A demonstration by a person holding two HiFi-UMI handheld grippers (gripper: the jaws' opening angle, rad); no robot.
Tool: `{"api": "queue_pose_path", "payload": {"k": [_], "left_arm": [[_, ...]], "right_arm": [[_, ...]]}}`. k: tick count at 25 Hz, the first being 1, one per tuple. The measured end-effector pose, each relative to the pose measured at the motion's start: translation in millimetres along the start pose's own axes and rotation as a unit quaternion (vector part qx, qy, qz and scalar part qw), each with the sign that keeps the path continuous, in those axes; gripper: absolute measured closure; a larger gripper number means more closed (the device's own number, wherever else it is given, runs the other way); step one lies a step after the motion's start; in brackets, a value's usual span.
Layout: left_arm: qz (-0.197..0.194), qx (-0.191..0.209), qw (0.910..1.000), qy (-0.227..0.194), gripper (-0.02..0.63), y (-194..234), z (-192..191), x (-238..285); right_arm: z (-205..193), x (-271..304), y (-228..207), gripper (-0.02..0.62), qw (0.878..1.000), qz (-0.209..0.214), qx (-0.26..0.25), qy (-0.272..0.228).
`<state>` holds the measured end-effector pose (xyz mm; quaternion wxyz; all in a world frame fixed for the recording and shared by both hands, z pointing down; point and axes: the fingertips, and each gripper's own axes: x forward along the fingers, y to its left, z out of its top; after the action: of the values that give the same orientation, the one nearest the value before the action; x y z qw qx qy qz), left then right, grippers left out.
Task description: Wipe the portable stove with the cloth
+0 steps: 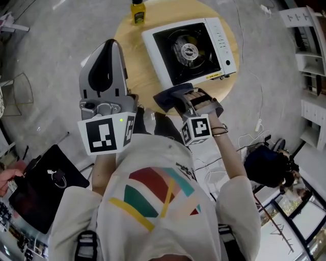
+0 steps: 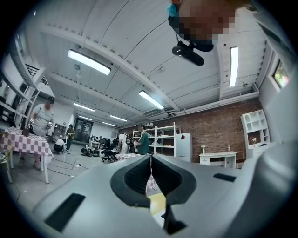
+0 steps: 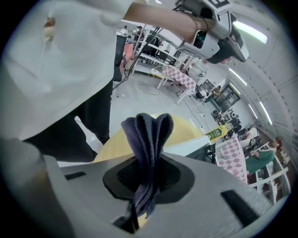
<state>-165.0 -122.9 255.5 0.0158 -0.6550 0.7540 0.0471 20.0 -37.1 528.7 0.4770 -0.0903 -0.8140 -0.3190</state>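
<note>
The portable stove [image 1: 189, 49], white with a black top and a round burner, sits on a round wooden table [image 1: 133, 71]. My right gripper [image 1: 175, 95] is shut on a folded dark blue cloth [image 1: 164, 99] just off the stove's near edge. In the right gripper view the cloth [image 3: 150, 139] stands up between the jaws, with the stove [image 3: 198, 145] behind it. My left gripper [image 1: 109, 45] is raised high at the left, away from the stove. Its jaws [image 2: 150, 171] are shut with nothing between them and point out into the room.
A yellow bottle [image 1: 137, 11] stands at the table's far edge beside the stove. A black bag [image 1: 43, 186] lies on the floor at the left and a dark bag [image 1: 267, 165] at the right. Cables [image 1: 257, 125] trail over the floor. Shelves [image 1: 310, 61] line the right side.
</note>
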Motion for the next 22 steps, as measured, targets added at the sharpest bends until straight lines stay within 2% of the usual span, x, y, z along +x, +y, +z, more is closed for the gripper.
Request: {"api": "queue_pose_path", "payload": {"k": [3, 5, 6, 8, 10, 12, 15, 17, 19, 22], "left_arm": [[0.0, -0.003, 1.0, -0.002, 0.6, 4.3, -0.2, 1.1], [0.0, -0.005, 1.0, -0.002, 0.6, 6.6, -0.2, 0.9], [0.001, -0.005, 1.0, -0.003, 0.6, 8.3, -0.1, 0.4], [0.003, -0.004, 1.0, -0.004, 0.6, 12.5, -0.1, -1.0], [0.005, -0.001, 1.0, -0.005, 0.6, 17.3, -0.6, -2.5], [0.009, 0.0, 0.9999, -0.006, 0.6, 24.0, -1.5, -3.6], [0.02, 0.001, 0.9998, -0.007, 0.6, 39.4, 0.1, -5.2], [0.03, 0.013, 0.9994, -0.009, 0.6, 54.4, 6.0, -7.2], [0.043, 0.042, 0.9981, -0.013, 0.6, 73.8, 14.3, -9.3], [0.08, 0.078, 0.9936, -0.015, 0.6, 108.7, 22.1, -14.9]], "right_arm": [[2.4, 0.8, -3.5, 0.565, 0.998, 0.002, 0.058, 0.012], [5.6, -3.6, -17.8, 0.565, 0.987, -0.014, 0.157, 0.017], [8.5, -7.2, -30.7, 0.565, 0.974, -0.032, 0.222, 0.015], [15.5, -15.3, -63.8, 0.565, 0.934, -0.075, 0.35, 0.007], [25.0, -20.3, -99.7, 0.565, 0.895, -0.122, 0.429, 0.008], [35.4, -15.2, -133.3, 0.565, 0.875, -0.168, 0.452, 0.029], [40.4, 15.1, -173.9, 0.565, 0.861, -0.22, 0.452, 0.083], [34.8, 41.7, -190.4, 0.565, 0.846, -0.237, 0.46, 0.125], [26.5, 66.2, -200.8, 0.565, 0.835, -0.243, 0.464, 0.166], [10.4, 86.4, -209.7, 0.565, 0.83, -0.255, 0.444, 0.22]]}}
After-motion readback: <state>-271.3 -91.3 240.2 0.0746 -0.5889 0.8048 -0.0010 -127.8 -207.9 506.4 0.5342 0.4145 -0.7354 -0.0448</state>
